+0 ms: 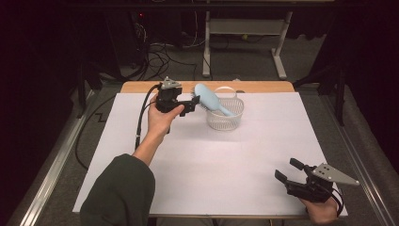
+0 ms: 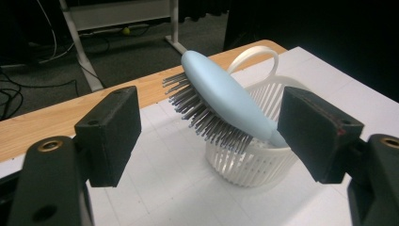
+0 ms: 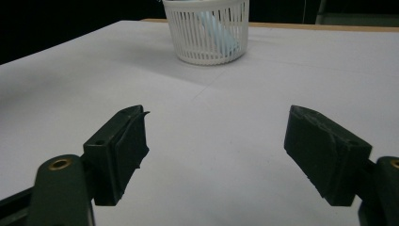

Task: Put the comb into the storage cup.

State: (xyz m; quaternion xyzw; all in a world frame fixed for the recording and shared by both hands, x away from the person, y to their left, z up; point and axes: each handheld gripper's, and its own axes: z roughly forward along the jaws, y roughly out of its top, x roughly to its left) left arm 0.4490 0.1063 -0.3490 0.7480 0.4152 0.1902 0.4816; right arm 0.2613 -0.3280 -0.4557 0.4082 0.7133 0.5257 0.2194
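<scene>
Released left gripper [image 2: 207, 136] jaws frame a pale-blue, grey-bristled hairbrush [image 2: 221, 96] leaning handle-down in the white basket [image 2: 254, 165].

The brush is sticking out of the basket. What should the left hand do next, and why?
Probably pull the left hand-held gripper back a little. Its jaws stand open and apart from the blue hairbrush, which leans handle-down in the white basket on its own, so it seems to be let go.

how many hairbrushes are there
1: a light blue hairbrush leaning handle-down in the white basket at the table's far side. The basket may hide more.
</scene>
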